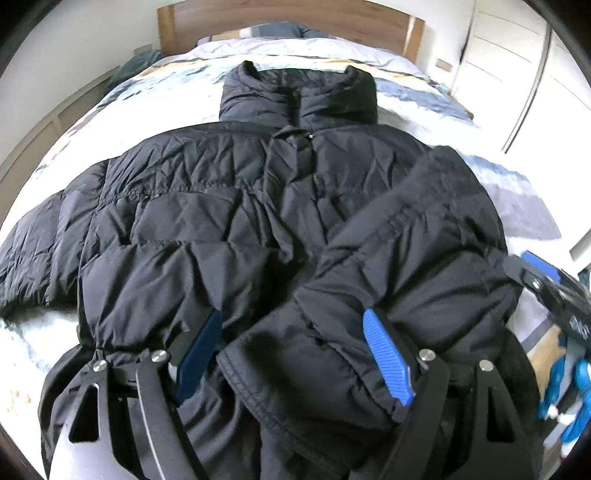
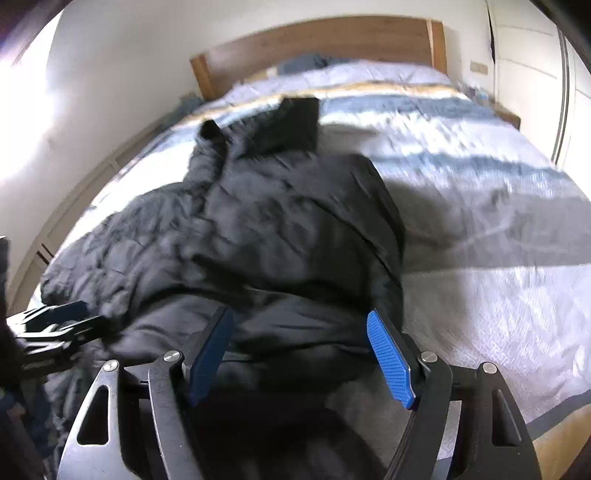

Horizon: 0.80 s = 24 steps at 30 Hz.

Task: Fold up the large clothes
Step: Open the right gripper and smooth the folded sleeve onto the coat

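A black puffer jacket (image 1: 229, 206) lies front up on the bed, collar toward the headboard. Its right sleeve (image 1: 399, 258) is folded in across the chest, and its left sleeve lies spread out to the left. My left gripper (image 1: 291, 350) is open over the jacket's hem, with the folded sleeve's cuff between its blue pads. The jacket also shows in the right wrist view (image 2: 266, 236), blurred. My right gripper (image 2: 299, 354) is open at the jacket's right hem edge. The left gripper shows at that view's left edge (image 2: 55, 325).
The bed (image 2: 480, 229) has a white, blue and yellow striped quilt and a wooden headboard (image 1: 288, 18). White wardrobe doors (image 1: 517, 74) stand to the right. A low wooden ledge runs along the wall on the left.
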Tool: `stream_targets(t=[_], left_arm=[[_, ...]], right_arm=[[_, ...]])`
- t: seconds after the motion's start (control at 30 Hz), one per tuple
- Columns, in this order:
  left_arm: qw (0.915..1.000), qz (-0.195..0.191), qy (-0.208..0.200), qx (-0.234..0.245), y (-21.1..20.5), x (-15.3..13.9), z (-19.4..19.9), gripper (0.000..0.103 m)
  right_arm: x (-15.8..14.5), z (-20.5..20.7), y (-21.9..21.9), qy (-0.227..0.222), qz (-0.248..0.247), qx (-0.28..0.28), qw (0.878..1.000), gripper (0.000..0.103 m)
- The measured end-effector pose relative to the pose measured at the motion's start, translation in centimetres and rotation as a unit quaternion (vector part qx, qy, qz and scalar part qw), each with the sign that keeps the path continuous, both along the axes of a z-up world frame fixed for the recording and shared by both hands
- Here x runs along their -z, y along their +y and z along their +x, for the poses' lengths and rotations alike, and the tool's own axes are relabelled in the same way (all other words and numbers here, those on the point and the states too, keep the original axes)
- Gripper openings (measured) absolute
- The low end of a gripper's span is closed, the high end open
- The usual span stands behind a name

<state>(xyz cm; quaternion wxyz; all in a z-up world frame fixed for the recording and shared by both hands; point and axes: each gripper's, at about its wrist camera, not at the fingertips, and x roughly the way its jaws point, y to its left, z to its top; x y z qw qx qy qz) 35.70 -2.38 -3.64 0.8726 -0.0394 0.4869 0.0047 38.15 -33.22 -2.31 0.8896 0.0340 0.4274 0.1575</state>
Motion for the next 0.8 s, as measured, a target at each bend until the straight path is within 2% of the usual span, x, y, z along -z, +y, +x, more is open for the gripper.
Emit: stream_targets(t=[0.1,0.2,0.27,0.37,0.63,0.8], left_arm=[[0.9995,0.026,0.017,-0.004,0.3,1.1,0.7,0.079],[0.9989,0.019,0.042,0.000,0.7,2.0,0.2,0.079],[0.9992,0.017,0.035,0.005,1.3,1.2,-1.3,0.079],[0.9997,0.012,0.019,0.002,2.5,-0.4,-3.2,0.079],[0.9992,-0.020,-0.029,-0.019,8.5,-5.5,-9.7,0.079],[0.9975,-0.047,-0.039,-0.036,13.5,-6.6,-13.9,0.079]], right_arm=[[-0.5,-0.9,1.4,-0.002,0.007,-0.013,1.000,0.074],[0.8,-1.7,2.4,0.021,-0.011,-0.015,1.000,0.074],[1.7,-2.5,2.6,0.039,-0.020,-0.012,0.999,0.074],[1.5,-3.9,2.3,0.049,-0.025,-0.008,0.998,0.074],[-2.7,-9.8,2.2,0.025,-0.004,0.004,1.000,0.074],[-5.4,-13.8,2.9,0.007,0.009,0.021,1.000,0.074]])
